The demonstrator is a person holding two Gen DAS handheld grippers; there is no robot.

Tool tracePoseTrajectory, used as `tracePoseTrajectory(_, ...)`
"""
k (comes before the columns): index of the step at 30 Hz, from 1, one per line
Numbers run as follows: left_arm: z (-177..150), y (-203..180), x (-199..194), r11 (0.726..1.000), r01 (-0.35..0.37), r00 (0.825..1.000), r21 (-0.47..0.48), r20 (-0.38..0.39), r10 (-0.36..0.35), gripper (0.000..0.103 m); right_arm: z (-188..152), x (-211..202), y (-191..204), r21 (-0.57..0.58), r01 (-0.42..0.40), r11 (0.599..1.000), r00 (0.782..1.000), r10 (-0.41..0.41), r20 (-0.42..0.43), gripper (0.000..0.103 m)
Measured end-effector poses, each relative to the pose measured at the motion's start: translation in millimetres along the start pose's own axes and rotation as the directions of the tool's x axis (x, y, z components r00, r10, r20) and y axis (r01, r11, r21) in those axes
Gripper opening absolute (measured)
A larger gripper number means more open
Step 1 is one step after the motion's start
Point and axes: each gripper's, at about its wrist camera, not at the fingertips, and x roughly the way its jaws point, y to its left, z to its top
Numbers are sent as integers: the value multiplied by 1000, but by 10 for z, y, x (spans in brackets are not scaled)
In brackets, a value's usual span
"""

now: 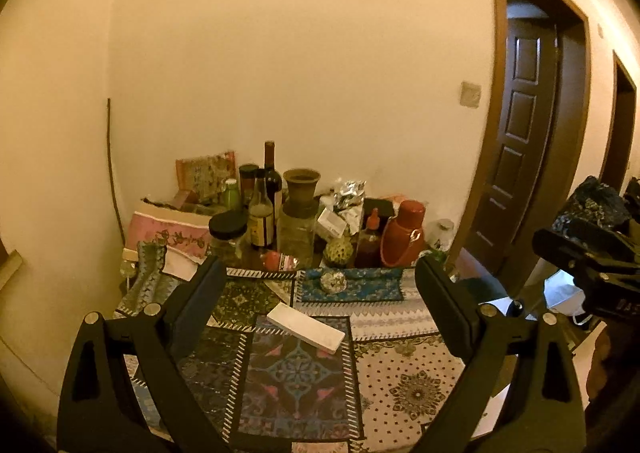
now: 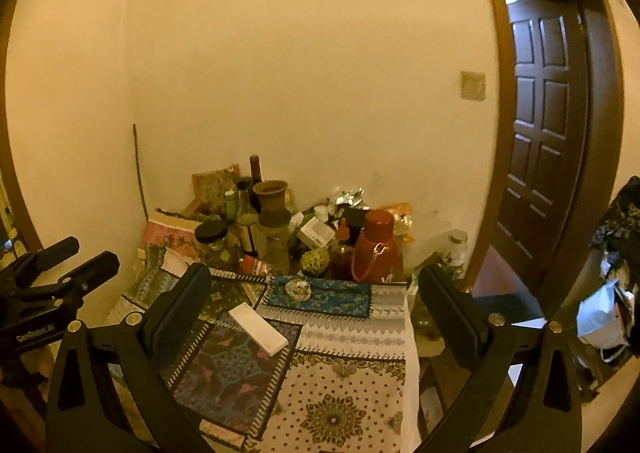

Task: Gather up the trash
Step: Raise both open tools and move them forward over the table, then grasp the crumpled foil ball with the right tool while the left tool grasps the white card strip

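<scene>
A flat white box (image 1: 306,327) lies on the patterned cloth of the table (image 1: 400,377); it also shows in the right wrist view (image 2: 258,328). A crumpled foil ball (image 1: 333,281) lies beyond it on a blue mat, seen too in the right wrist view (image 2: 298,289). My left gripper (image 1: 320,281) is open and empty above the table, the box between its fingers in view. My right gripper (image 2: 314,289) is open and empty, to the right of the left one. Each gripper's body shows at the edge of the other's view.
Bottles, jars, a clay vase (image 1: 301,189), a red flask (image 1: 402,235), a green custard apple (image 1: 338,252) and foil wrappers (image 1: 350,193) crowd the table's back by the wall. A brown door (image 1: 520,133) stands right. A white bag (image 2: 602,317) sits on the floor right.
</scene>
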Motion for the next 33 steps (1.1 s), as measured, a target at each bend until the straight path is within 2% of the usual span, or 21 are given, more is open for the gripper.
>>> tracePoseTrajectory(6,98,322,622,1000,-24,998,-20,-62,23,95,12,708,22,42,-40,998,993,45,-108,103)
tracePoseTrajectory(10,209,681,1126,1000,-17,995,-18,-100,15,95,-21,1269,95,83,-29,996,982,44,-186,103)
tracePoseTrajectory(15,261,1092,1764,997,-74,986,6,-151,74,95,-155,2176,161,142,15,990,946,32,-324,103)
tracePoseTrajectory(19,136,1320,2261,995,-103,971,-1,-218,100,95,-339,2928,116,198,20,980,901,69,-428,103)
tracePoseTrajectory(25,-268,1469,2888,992,-125,930,-33,-352,105,95,-692,3971,12,306,44,951,818,141,-557,102)
tracePoseTrajectory(29,-572,1499,3175,988,-134,896,-77,-436,87,95,-864,4380,-31,348,72,935,781,163,-602,101)
tracePoseTrajectory(31,-711,1505,3297,985,-137,876,-107,-478,70,95,-950,4526,-67,364,90,927,763,170,-624,97)
tracePoseTrajectory(32,-785,1496,3354,983,-138,864,-124,-501,59,95,-986,4578,-75,367,95,925,754,174,-633,90)
tracePoseTrajectory(33,-843,1479,3398,980,-141,853,-137,-520,50,95,-1007,4623,-72,363,96,927,748,174,-641,76)
